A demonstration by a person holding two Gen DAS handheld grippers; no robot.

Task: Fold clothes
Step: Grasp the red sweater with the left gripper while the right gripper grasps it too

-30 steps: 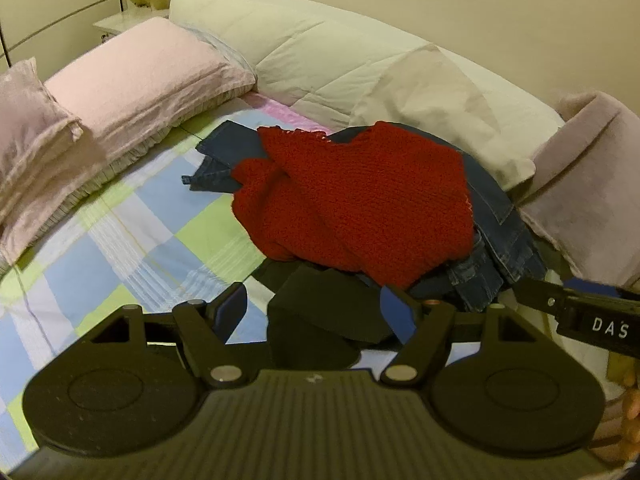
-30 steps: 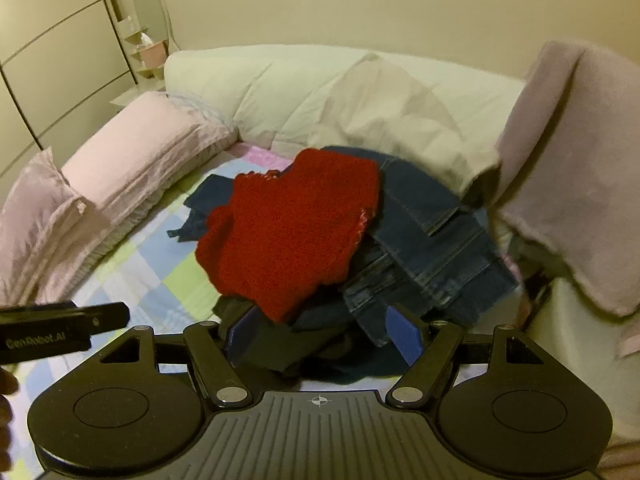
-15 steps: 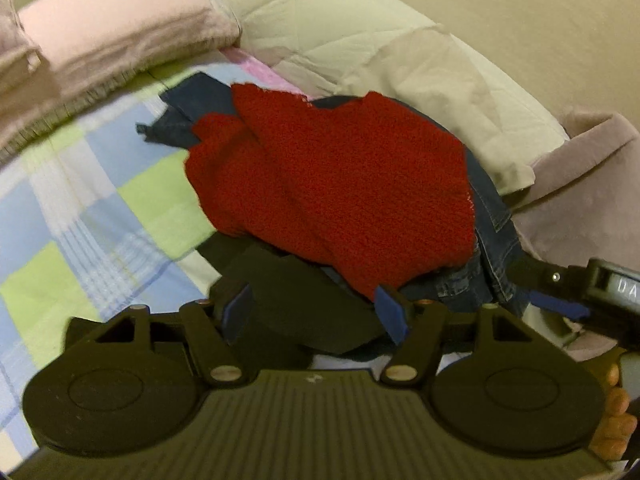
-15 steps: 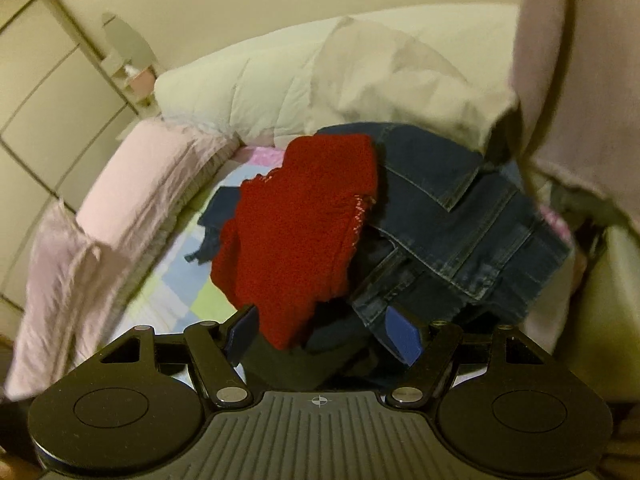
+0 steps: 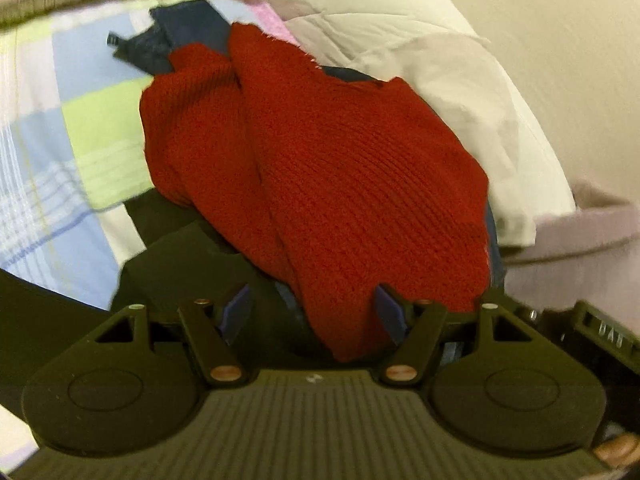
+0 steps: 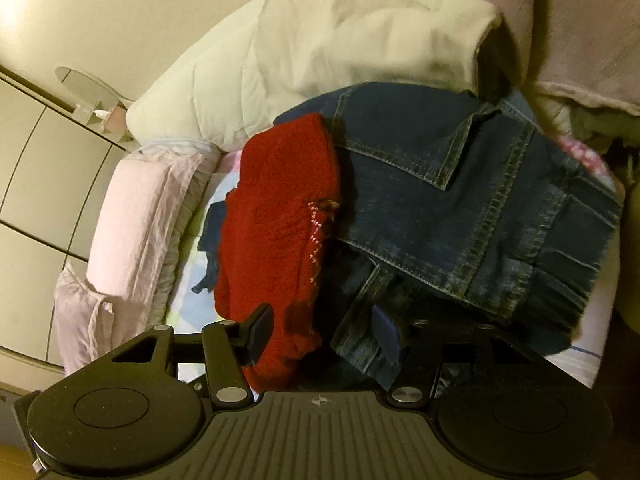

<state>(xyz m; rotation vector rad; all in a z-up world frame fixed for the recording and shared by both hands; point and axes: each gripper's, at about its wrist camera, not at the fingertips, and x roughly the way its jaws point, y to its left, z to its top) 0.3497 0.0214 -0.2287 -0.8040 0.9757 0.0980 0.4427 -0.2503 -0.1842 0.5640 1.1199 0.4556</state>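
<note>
A red knitted sweater (image 5: 344, 184) lies crumpled on top of a pile of clothes on the bed. My left gripper (image 5: 312, 314) is open, and the sweater's near hem hangs between its blue-padded fingers. Under the sweater lie a dark garment (image 5: 188, 256) and a navy one (image 5: 180, 36). In the right wrist view the red sweater (image 6: 280, 232) sits left of blue denim jeans (image 6: 480, 208). My right gripper (image 6: 322, 334) is open over the seam where sweater and jeans meet, its view tilted.
The bed has a checked blue, green and white sheet (image 5: 60, 128). A cream duvet (image 6: 320, 40) is bunched behind the pile. Pink pillows (image 6: 136, 216) lie at the left, a mauve blanket (image 6: 592, 32) hangs at the right, and a wardrobe (image 6: 36, 168) stands far left.
Both grippers have moved forward and down toward the pile. The sweater hem now lies between the left fingers. The right view has rolled and closed in on sweater and jeans.
</note>
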